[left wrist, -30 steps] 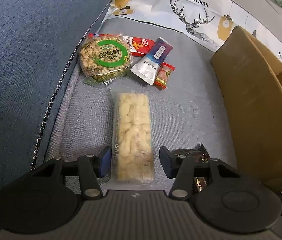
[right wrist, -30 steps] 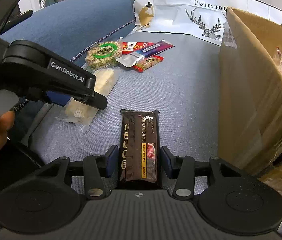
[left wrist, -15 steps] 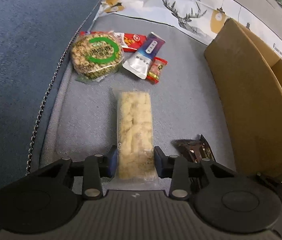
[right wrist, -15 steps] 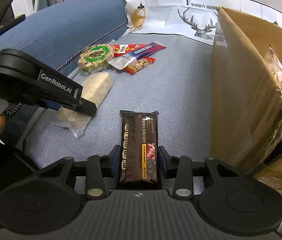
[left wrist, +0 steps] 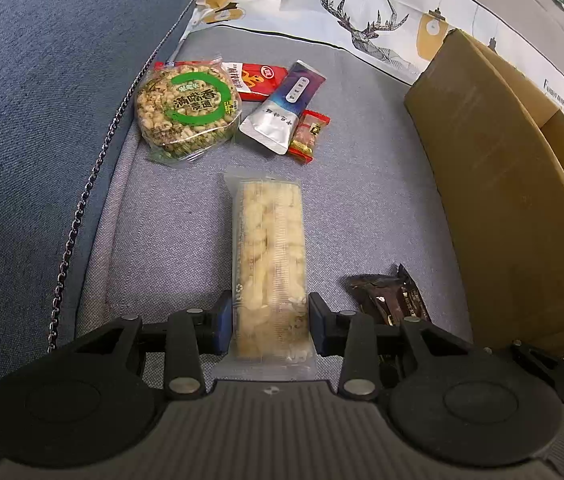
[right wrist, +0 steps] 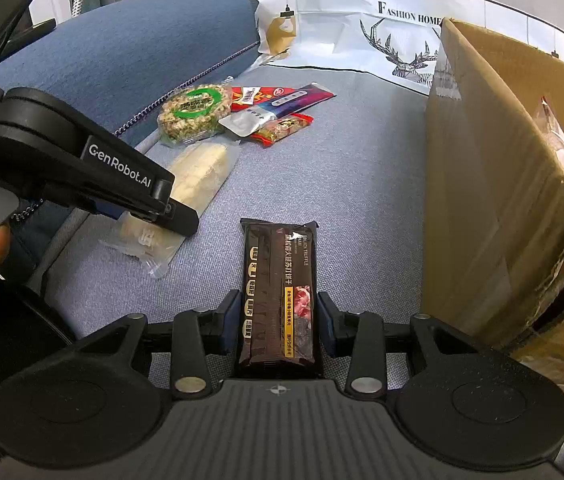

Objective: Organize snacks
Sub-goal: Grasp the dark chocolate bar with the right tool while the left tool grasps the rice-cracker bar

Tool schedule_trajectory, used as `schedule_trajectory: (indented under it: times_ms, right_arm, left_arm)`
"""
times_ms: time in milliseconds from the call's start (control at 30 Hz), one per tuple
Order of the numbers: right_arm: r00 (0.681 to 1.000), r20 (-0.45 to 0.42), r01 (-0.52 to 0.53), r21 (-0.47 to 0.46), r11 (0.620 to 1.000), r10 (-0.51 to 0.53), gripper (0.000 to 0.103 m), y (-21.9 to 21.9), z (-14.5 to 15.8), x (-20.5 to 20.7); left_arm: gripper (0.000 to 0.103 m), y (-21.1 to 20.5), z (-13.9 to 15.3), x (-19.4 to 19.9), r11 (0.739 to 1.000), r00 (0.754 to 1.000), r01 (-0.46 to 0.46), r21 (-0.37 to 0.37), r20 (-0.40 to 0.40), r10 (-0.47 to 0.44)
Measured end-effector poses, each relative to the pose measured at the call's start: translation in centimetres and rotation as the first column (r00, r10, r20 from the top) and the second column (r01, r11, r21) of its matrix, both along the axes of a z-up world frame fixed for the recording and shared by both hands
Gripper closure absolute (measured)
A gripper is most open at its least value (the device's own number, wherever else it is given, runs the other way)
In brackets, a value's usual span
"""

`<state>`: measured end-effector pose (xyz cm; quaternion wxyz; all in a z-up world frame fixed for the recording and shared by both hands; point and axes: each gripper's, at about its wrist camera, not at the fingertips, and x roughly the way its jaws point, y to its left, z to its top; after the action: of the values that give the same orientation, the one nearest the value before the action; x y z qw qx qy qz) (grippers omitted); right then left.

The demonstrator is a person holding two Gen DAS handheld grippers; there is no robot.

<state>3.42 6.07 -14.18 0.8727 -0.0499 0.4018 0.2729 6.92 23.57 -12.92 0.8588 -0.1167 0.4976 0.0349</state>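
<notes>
A pale yellow puffed bar in clear wrap [left wrist: 269, 256] lies lengthwise on the grey sofa seat [left wrist: 370, 208]. My left gripper [left wrist: 269, 322] is shut on its near end, both blue pads against the wrapper. From the right wrist view the left gripper [right wrist: 178, 220] clamps that same bar [right wrist: 202, 168]. A dark brown cracker pack [right wrist: 278, 292] sits between the right gripper's pads, and my right gripper [right wrist: 278, 320] is shut on its near half. The left view catches only a corner of the dark pack [left wrist: 390, 300].
Farther back lie a round green-labelled rice cake [left wrist: 188, 114], a red packet [left wrist: 256, 80], a purple-silver sachet [left wrist: 284, 112] and a small red candy [left wrist: 309, 136]. An open cardboard box [right wrist: 482, 180] holding snacks stands at the right. A blue armrest [left wrist: 42, 100] and chain [left wrist: 82, 208] border the left.
Both pairs of jaws have narrowed until their pads meet the packs: the left on the pale bar, the right on the dark pack. Neither hand has shifted.
</notes>
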Motion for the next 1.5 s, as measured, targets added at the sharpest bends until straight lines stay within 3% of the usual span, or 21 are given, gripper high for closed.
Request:
schedule_trajectory:
  times_ms: [600, 1067, 1300, 1500]
  right_arm:
    - [0.999, 0.016, 0.032, 0.017, 0.999, -0.032, 0.062, -0.3, 0.4, -0.1]
    - [0.999, 0.017, 0.028, -0.001, 1.0, -0.028, 0.062, 0.1, 0.1, -0.1]
    - [0.999, 0.045, 0.026, 0.0, 1.0, -0.026, 0.062, -0.2, 0.4, -0.7]
    - [0.995, 0.09, 0.037, 0.027, 0.999, -0.039, 0.062, -0.9, 1.8, -1.6]
  left_arm:
    - [0.062, 0.2, 0.3, -0.3, 1.0, 0.999, 0.002, 0.004, 0.032, -0.002]
    - [0.062, 0.0, 0.0, 0.0, 1.0, 1.0, 0.014, 0.004, 0.013, -0.014]
    - [0.063, -0.1, 0.9, -1.0, 1.0, 0.996, 0.031, 0.003, 0.079, -0.031]
    - [0.063, -0.3, 2.6, -2.8, 0.999, 0.979, 0.036, 0.016, 0.198, -0.038]
